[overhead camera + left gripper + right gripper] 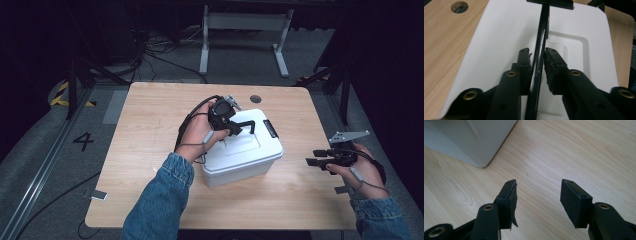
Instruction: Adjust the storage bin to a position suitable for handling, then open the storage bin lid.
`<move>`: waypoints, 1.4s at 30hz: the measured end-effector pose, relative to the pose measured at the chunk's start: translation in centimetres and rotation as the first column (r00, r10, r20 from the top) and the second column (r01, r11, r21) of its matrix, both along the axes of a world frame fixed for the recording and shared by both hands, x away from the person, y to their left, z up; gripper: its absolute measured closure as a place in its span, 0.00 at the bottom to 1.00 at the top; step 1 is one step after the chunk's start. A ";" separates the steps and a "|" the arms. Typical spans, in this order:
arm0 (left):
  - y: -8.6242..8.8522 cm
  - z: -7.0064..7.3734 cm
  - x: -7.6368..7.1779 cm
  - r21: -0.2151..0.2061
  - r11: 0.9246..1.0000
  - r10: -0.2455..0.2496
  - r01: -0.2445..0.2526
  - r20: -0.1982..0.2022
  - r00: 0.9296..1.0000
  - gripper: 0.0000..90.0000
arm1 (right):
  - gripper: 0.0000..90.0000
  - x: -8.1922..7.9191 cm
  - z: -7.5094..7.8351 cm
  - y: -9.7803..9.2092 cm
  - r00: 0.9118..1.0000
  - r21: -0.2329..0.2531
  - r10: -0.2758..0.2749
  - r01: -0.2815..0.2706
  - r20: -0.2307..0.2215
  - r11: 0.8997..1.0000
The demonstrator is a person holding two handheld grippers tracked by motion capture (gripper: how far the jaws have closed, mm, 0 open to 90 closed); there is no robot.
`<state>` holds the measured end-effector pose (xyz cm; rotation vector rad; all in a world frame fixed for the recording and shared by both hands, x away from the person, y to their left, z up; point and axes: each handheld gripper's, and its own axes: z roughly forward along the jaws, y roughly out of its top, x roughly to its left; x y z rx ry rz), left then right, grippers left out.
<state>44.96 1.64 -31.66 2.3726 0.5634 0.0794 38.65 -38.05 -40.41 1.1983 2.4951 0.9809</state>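
A white lidded box [242, 162] stands on the middle of the wooden table [150, 125]. Its thin black handle [248, 123] is swung up above the lid. My left gripper [237, 131] comes in from the box's left and is shut on that handle [543, 25], one pad [524, 62] pressed to each side over the white lid [499, 37]. A black latch [270, 128] sits on the lid's far right edge. My right gripper [312, 157] hovers low over the table to the right of the box, open, nothing between its jaws [537, 187]. The box's corner [469, 137] is close ahead of it.
A round cable hole [255, 98] lies in the tabletop behind the box, also in the left gripper view [459, 6]. Bare wood [574, 150] surrounds the right gripper. Beyond the table are floor cables and a white table frame [245, 30]. A "4" [83, 141] marks the floor at left.
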 end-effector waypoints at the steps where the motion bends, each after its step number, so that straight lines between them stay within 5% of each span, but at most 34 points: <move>1: 0.0 -0.1 0.0 -0.010 1.000 -0.001 0.001 -0.004 1.000 0.88 | 0.53 0.0 0.0 0.0 1.000 0.000 0.001 -0.001 0.000 1.000; 16: -0.1 0.2 0.0 -0.019 0.999 -0.032 0.032 -0.015 0.999 0.91 | 0.53 0.0 -0.2 0.0 1.000 -0.004 0.006 -0.006 -0.003 1.000; 21: -0.2 0.7 -0.3 -0.030 0.999 -0.042 0.042 0.009 0.999 0.91 | 0.53 0.0 -0.2 0.0 1.000 -0.006 0.004 -0.004 -0.003 1.000; 42: 0.7 5.3 -1.3 -0.065 0.997 -0.036 0.042 0.087 0.996 0.93 | 0.53 0.2 -0.3 0.3 1.000 0.004 0.014 -0.014 -0.008 1.000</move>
